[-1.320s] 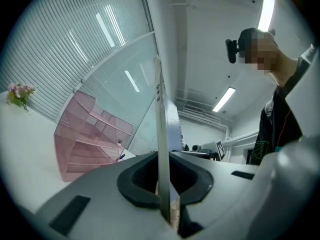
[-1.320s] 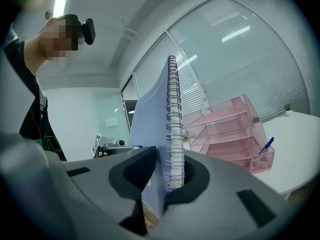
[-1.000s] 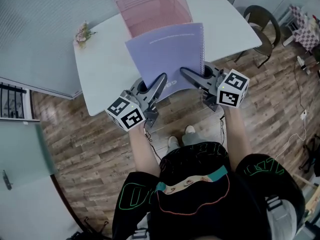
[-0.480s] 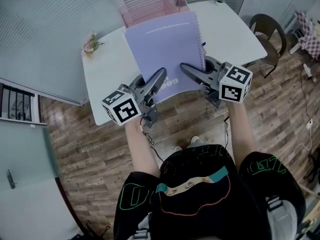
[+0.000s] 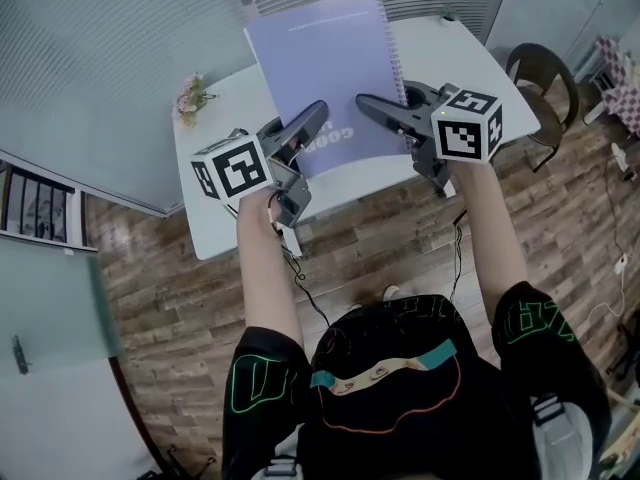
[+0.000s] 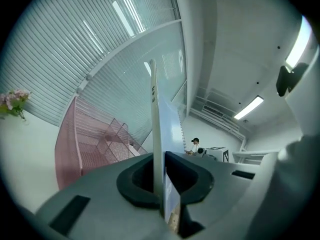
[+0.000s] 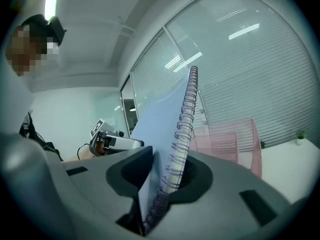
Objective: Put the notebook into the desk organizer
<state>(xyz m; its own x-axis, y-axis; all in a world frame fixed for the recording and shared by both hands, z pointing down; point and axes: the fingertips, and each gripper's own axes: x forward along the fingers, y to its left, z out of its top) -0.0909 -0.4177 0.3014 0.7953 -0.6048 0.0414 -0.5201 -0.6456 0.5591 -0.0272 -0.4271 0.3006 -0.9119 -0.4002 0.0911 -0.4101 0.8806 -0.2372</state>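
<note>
Your left gripper (image 5: 316,114) pinches the notebook (image 5: 320,58) tight; your right gripper (image 5: 366,102) is opening its jaws around the spiral edge.

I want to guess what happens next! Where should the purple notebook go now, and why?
Probably ease the notebook forward and down toward the pink desk organizer. The notebook is held upright above the table, with the left gripper clamped on its plain edge. The right gripper has its jaws opening around the spiral edge. The organizer stands beyond the notebook.
</note>
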